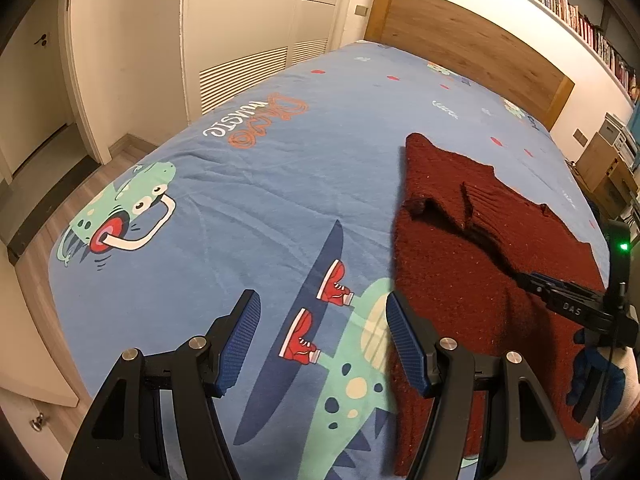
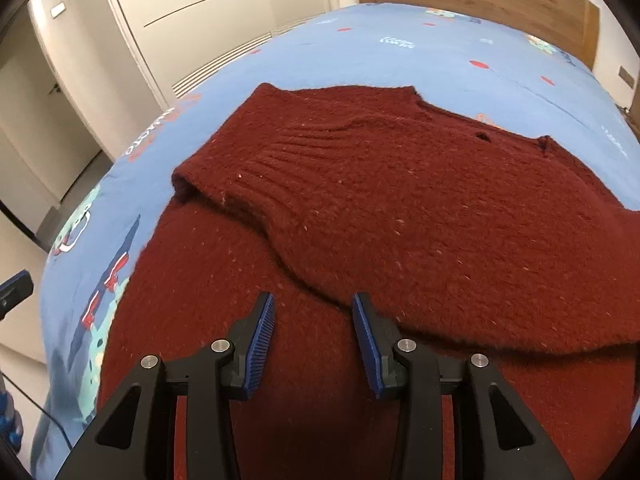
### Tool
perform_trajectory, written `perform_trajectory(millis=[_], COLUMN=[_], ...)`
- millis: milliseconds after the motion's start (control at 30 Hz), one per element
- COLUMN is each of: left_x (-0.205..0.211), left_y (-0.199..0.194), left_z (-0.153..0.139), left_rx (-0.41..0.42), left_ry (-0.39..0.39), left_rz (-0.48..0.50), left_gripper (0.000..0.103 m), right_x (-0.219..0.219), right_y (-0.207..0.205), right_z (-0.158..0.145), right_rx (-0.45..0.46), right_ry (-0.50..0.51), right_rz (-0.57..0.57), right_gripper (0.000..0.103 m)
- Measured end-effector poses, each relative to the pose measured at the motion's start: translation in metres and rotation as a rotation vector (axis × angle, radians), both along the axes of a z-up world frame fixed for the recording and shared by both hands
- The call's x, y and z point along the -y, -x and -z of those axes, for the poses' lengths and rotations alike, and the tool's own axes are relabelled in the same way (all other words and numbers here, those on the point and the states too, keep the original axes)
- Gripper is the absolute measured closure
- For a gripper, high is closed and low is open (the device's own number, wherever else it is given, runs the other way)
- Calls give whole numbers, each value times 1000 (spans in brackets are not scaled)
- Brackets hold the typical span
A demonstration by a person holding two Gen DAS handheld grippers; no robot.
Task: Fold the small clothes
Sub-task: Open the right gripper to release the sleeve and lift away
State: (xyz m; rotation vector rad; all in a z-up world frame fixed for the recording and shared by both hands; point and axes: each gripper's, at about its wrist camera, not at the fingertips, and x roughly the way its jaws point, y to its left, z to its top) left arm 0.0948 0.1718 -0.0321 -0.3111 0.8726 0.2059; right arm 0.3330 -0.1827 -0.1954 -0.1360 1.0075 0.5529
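Sweater [image 2: 400,208], dark red knit, sleeve folded across, on blue bedspread [image 1: 240,200]; left gripper [image 1: 322,334] and right gripper [image 2: 314,340] both apart, empty.

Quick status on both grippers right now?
Left gripper: open, empty, over blue dinosaur-print bedsheet.
Right gripper: open, empty, above dark red knitted sweater.

Your sweater [image 2: 400,200] is dark red knit with pale flecks. Your bedsheet [image 1: 280,160] is blue, printed with green dinosaurs, red sneakers and red dots. Your headboard [image 1: 460,40] is brown wood.
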Motion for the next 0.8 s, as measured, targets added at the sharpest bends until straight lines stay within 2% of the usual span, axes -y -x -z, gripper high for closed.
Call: perform_trajectory(millis=[100, 167, 233, 400, 467, 567, 800], left_x=[3, 7, 10, 21, 27, 35, 48], left_y=[-5, -8, -12, -20, -22, -25, -29], left_z=[-1, -1, 0, 4, 6, 8, 4], left_rx=[2, 4, 4, 1, -3, -12, -3], left_ry=[-3, -6, -5, 6, 4, 0, -1], left_rz=[12, 21, 28, 47, 58, 76, 97], left_gripper=[43, 43, 43, 43, 43, 43, 43], right_x=[21, 38, 60, 100, 109, 107, 106], right_y=[-6, -14, -26, -39, -40, -31, -15], right_z=[-7, -10, -11, -3, 12, 16, 10], right_rx=[48, 70, 107, 118, 82, 136, 124], right_ry=[28, 50, 98, 146, 114, 117, 116], right_rz=[51, 104, 173, 315, 315, 300, 290], right_gripper=[58, 50, 48, 33, 24, 22, 21])
